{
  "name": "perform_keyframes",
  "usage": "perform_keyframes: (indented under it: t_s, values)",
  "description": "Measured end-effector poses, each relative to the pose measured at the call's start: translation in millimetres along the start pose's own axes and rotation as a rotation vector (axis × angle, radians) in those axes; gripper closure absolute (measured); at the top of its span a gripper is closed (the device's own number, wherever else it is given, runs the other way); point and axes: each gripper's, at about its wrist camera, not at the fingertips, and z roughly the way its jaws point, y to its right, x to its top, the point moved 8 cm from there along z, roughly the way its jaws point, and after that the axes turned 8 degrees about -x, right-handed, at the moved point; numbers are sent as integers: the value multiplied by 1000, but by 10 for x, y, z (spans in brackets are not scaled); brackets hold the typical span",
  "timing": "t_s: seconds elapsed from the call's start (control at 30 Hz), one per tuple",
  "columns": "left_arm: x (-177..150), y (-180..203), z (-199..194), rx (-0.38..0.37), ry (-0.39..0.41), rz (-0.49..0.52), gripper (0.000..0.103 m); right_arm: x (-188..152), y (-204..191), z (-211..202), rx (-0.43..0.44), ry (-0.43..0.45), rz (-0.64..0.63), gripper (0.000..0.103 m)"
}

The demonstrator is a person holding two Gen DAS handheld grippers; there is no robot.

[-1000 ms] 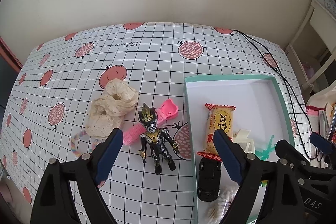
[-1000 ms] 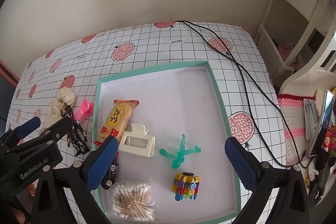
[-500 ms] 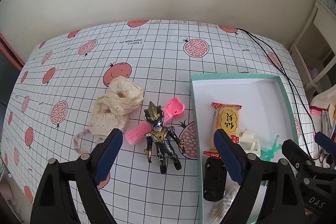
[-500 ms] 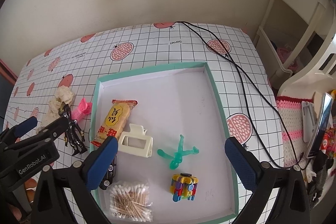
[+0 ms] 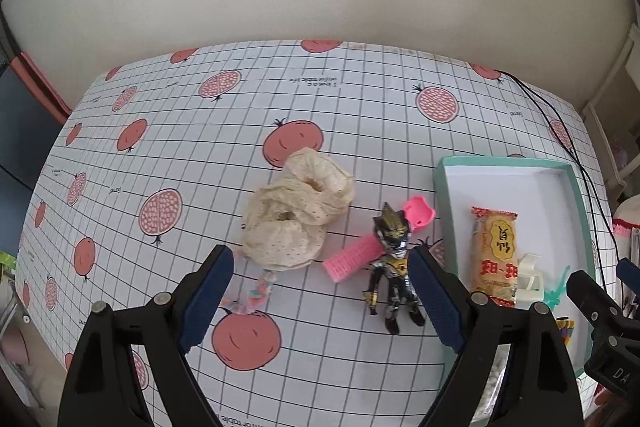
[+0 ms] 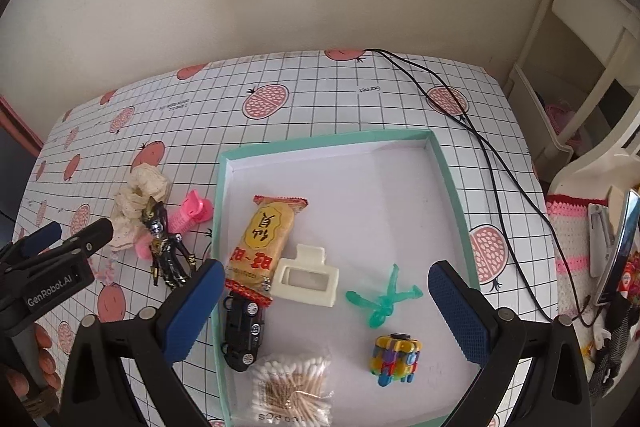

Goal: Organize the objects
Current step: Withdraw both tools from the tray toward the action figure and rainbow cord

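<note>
My left tool [image 5: 320, 295] hangs wide and empty over the stiff, light action figure [image 5: 394, 275], lying just left of the box [image 5: 440, 187]; I'd pinch its torso.

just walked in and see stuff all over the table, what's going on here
A person is tidying small things into a teal box with two handheld grippers. The box already holds a snack packet, toy car, cotton swabs and others. An action figure, pink hair roller and cream scrunchies lie outside on the tablecloth. The left gripper hovers open by the figure; the right gripper hangs open over the box, empty.
</note>
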Motion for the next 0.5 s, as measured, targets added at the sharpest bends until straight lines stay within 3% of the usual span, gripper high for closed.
perform_keyframes:
  t_s: [0.5]
  values:
    - [-57,-1113,-140,66,18,-157,14,18,-947,-88,94,12,-94,0]
